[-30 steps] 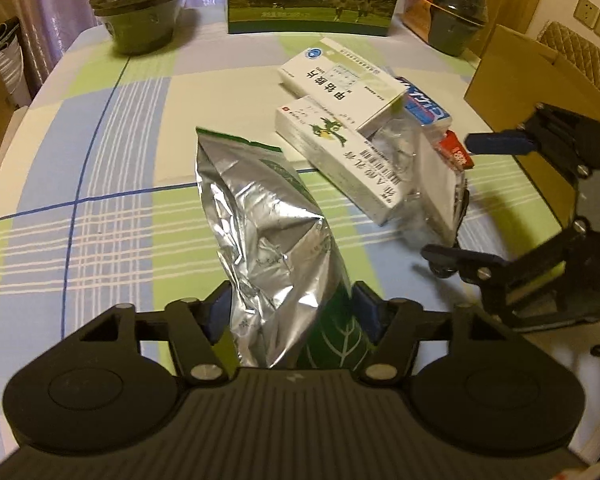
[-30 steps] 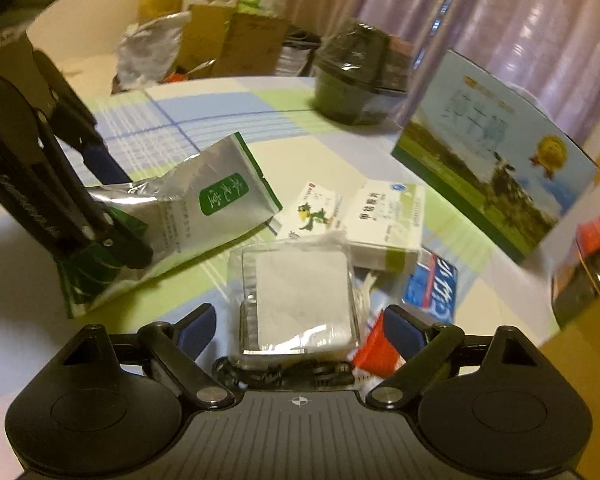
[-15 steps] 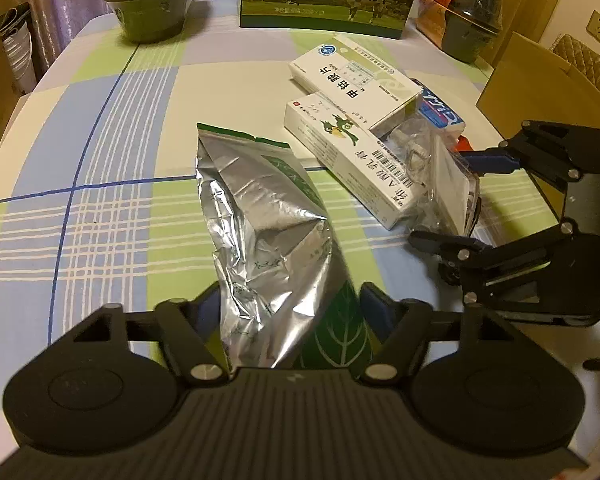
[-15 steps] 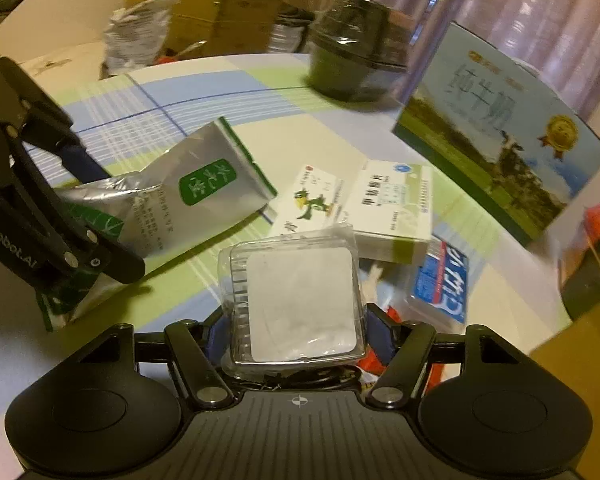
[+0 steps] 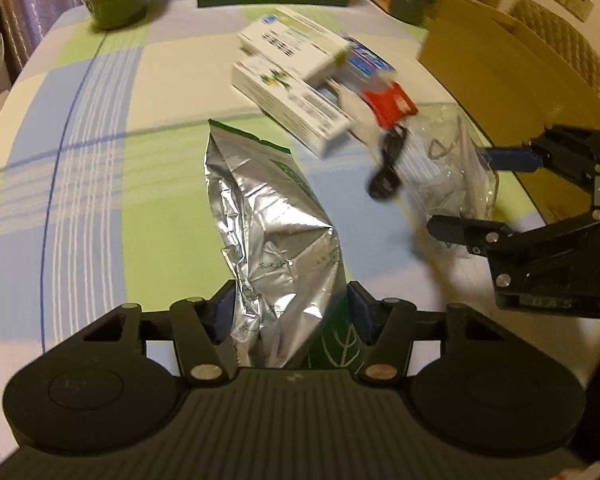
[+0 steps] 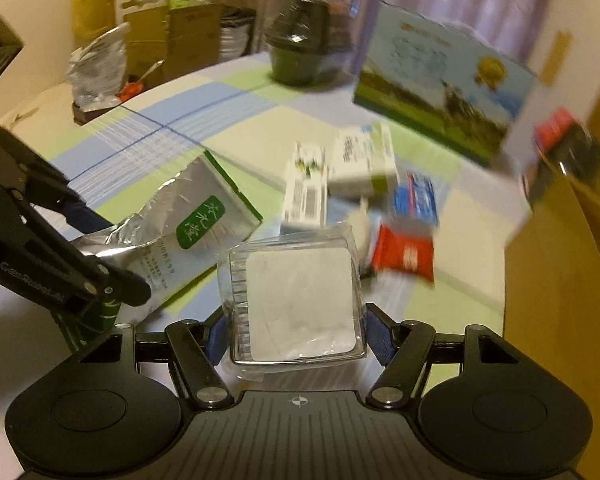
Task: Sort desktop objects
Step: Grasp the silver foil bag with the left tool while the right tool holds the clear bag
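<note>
My left claw (image 5: 286, 312) is closed on the near end of a crinkled silver foil pouch (image 5: 268, 224), its blue pads pressing into both creased sides. The pouch is long and flat with a green printed edge; its long axis runs straight away from me, the sealed far end pointing toward the white boxes. From the right wrist view the same pouch (image 6: 188, 224) shows a green label and lies slanted across the surface, its near end pinched by the left claw (image 6: 112, 288).

My right claw (image 6: 294, 330) is clamped on a clear, squarish plastic case (image 6: 296, 300) with a white insert, ribbed along its left wall; the glossy case stands up between the pads, its flat face toward the camera. In the left wrist view that case (image 5: 452, 176) looks like wrinkled transparent film, lifted to the right of the pouch, with the right claw (image 5: 484, 192) around it.

Beyond the pouch, two white rectangular cartons (image 5: 292, 76) lie stacked crosswise, blurred. Just right of them are a blue packet (image 5: 366, 60) and a red packet (image 5: 390, 102), with a dark cable (image 5: 388, 164) curling below the red one. The checked cloth surface (image 5: 100, 152) is soft blue, green and cream. Farther behind the cartons stand a milk box (image 6: 444, 96) and a dark wrapped bowl (image 6: 300, 48); a brown cardboard box (image 5: 500, 76) is to their right.
</note>
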